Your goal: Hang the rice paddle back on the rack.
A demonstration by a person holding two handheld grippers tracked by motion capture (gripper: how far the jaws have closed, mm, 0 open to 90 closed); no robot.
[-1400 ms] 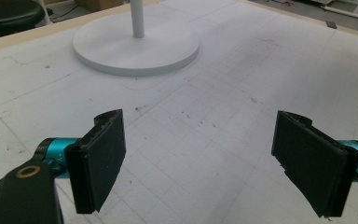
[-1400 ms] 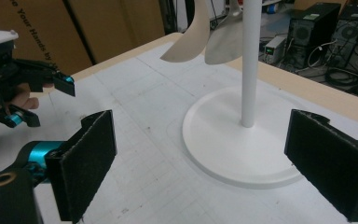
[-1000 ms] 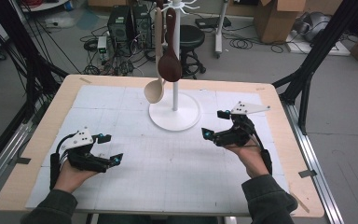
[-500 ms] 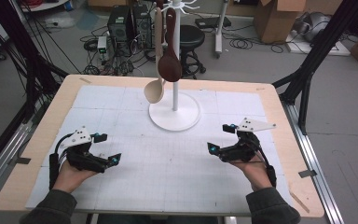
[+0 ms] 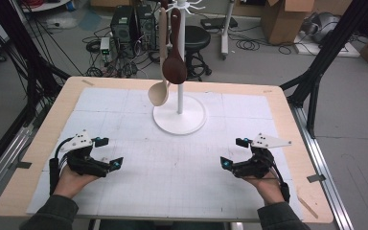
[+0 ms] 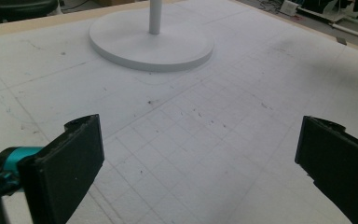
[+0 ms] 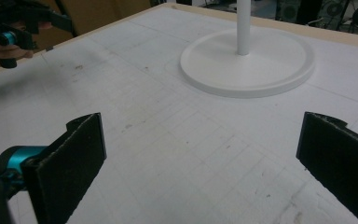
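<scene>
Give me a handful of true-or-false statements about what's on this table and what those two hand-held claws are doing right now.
1. Two spoons hang from the white stand. True: a dark brown spoon and a pale wooden spoon.
2. The left gripper is clamped on a spoon. False: its jaws stand wide open with nothing between them, as the left gripper view shows.
3. The right gripper is open and empty. True.
4. The stand lies tipped over on the table. False: it stands upright on its round base.
5. Both grippers are low over the white mat, near the person's edge of the table. True.
6. The pale spoon rests on the mat. False: it hangs above the base.
</scene>
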